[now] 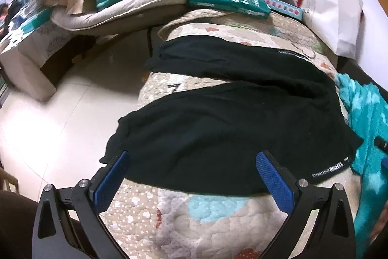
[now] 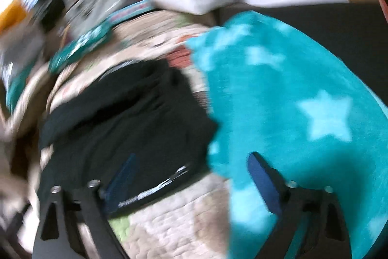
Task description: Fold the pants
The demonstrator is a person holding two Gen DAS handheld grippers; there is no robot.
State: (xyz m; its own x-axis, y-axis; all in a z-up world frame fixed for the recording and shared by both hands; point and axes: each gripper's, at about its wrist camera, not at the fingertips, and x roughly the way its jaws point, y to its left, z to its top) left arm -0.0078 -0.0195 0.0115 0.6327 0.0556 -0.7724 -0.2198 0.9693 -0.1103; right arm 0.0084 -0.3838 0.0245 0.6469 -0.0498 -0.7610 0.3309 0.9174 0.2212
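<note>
Black pants (image 1: 230, 118) spread on quilt (image 1: 194, 222), just ahead of left gripper (image 1: 191, 162) and right gripper (image 2: 191, 166), both spread wide

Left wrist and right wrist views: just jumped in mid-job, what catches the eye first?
The black pants dominate: spread across the patterned quilt, legs apart, one cuff hanging over the edge toward the floor. The left gripper hovers at the near leg, jaws open. In the blurred right wrist view, a teal star blanket fills the right side, its edge over the pants' waist end, with the right gripper open there too.
</note>
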